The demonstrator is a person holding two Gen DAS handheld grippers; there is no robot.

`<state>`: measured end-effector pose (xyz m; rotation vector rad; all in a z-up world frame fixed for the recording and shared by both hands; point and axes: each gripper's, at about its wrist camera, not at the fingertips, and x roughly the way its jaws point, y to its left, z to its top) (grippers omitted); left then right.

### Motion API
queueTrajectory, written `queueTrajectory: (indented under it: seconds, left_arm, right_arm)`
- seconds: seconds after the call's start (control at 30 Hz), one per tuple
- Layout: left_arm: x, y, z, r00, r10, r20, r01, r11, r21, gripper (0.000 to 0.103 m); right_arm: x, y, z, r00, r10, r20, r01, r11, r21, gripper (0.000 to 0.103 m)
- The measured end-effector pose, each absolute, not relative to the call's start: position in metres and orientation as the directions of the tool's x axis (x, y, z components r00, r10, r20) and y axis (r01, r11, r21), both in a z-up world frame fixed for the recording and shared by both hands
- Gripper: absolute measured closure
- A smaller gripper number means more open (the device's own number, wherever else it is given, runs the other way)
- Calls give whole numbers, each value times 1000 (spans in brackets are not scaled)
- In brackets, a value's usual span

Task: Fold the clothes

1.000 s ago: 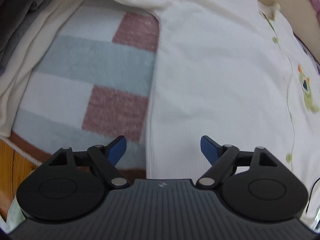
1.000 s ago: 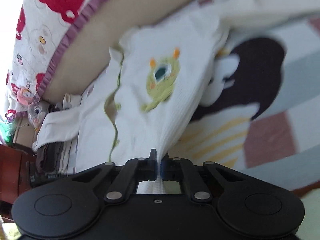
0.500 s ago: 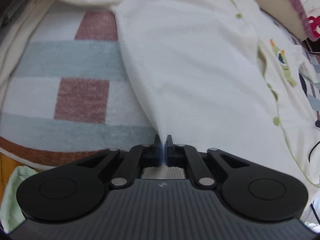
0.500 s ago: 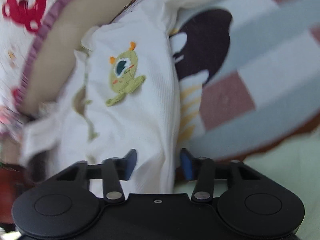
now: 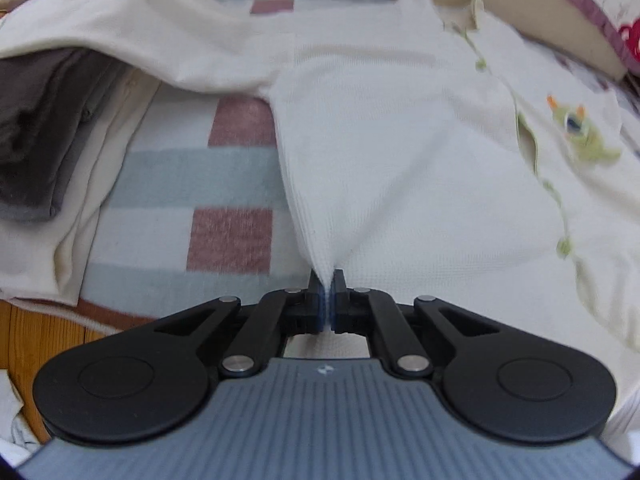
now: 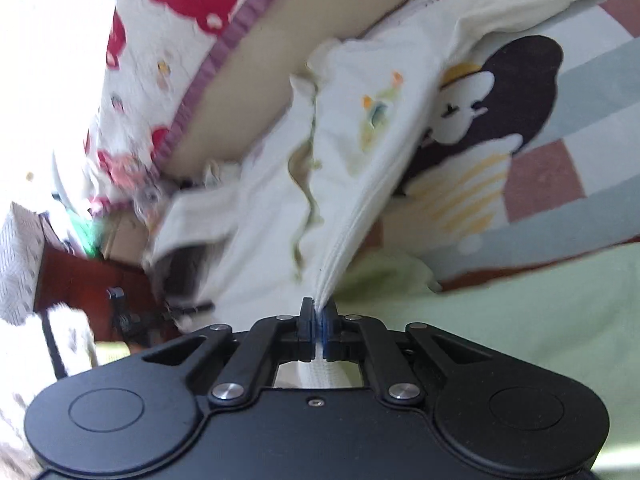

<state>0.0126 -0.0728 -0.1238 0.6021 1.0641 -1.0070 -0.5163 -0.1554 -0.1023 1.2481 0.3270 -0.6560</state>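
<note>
Garment hem was pinched in both claws. The left claw point(image 5: 328, 284) was closed on a bunched corner of the white ribbed garment point(image 5: 392, 128), its jaws pressed together with cloth drawn into a peak between them. The right claw point(image 6: 319, 312) was likewise closed on the garment point(image 6: 344, 168), gripping a stacked edge of several layers, so that the fabric ran taut from the jaws.

From each claw the garment extended straight ahead, away from the person, toward the collar at the far side of the bed. Its long axis therefore ran from the claws to the collar, with the green-buttoned placket and the green monster patch point(image 5: 580, 136) to the right of the left claw. One sleeve point(image 5: 132, 40) trailed left over a grey pile of clothes point(image 5: 36, 128). The body lay on a checked blanket point(image 5: 224, 184) spread across the bed; a printed pillow point(image 6: 168, 40) stood beyond the collar.

Judgement: both holds sat at the near hem, equally close to it, so a lengthwise fold toward the collar was available. Whether earlier folds existed could not be determined.
</note>
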Motion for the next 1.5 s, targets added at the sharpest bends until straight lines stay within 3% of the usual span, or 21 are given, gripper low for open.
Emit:
queueTrajectory:
  seconds: [0.07,0.13,0.23,0.27,0.3,0.37,0.5,0.57,0.63,0.73,0.93,1.03,1.23,1.27,1.3,1.33,1.4,1.5]
  left_arm:
    - [11,-79,-137,108,-304,-947,902,430,-35,100]
    - [9,-85,-148,100,-233,-967,910,415,-6,99]
    - [-2,-91,-137,202,-192,-960,918,380,117,86]
    - [-8,-91,-127,235,-203,-950,919,366,149,73]
    - [-12,-90,-113,240,-240,-941,921,362,143,60]
    - [-20,-89,-85,208,-344,-916,929,362,75,55]
    - [-42,-120,-60,95,-509,-856,949,307,-77,55]
    - [-56,-146,-62,42,-561,-827,954,268,-133,56]
    - [-72,-171,-78,-9,-588,-809,956,233,-180,59]
    - [-86,-192,-107,-88,-625,-776,930,227,-288,59]
    - [-95,-198,-134,-114,-586,-802,928,226,-297,59]
    - [-99,-201,-147,-127,-566,-815,927,225,-301,58]
    - [-107,-207,-170,-134,-535,-834,930,222,-292,55]
    - [-107,-208,-173,-127,-535,-835,931,226,-286,59]
    - [-106,-209,-175,-119,-535,-836,932,230,-280,81]
    - [-106,-209,-176,-118,-536,-836,932,231,-279,95]
    - [-104,-208,-174,-133,-542,-829,929,222,-295,98]
    - [-99,-202,-165,-172,-567,-806,917,207,-342,98]
  right_arm:
    - [-512,-159,-115,674,-223,-704,737,139,662,98]
    - [-506,-163,-127,604,-166,-779,796,93,598,97]
    - [-490,-167,-115,515,-138,-846,856,121,502,88]
    - [-485,-170,-103,459,-151,-875,886,146,439,82]
    - [-481,-172,-91,401,-167,-901,911,171,374,69]
    - [-468,-182,-69,349,-235,-907,927,229,297,64]
    - [-437,-208,-27,347,-407,-845,912,357,202,64]
    - [-396,-226,-26,413,-398,-819,859,469,206,68]
    - [-357,-244,-33,484,-335,-808,793,559,244,99]
    - [-305,-259,-57,519,-263,-814,718,651,247,99]
    - [-257,-261,-104,489,-207,-847,689,687,230,90]
    - [-252,-257,-117,473,-166,-865,703,663,257,76]
    - [-257,-246,-131,513,-158,-844,690,661,296,74]
    - [-258,-244,-132,522,-164,-837,682,670,294,74]
    - [-259,-242,-134,531,-169,-830,672,681,291,74]
    - [-260,-240,-135,540,-175,-823,663,691,288,74]
    - [-259,-239,-137,556,-187,-810,649,706,283,76]
    - [-255,-233,-132,609,-171,-775,590,751,298,102]
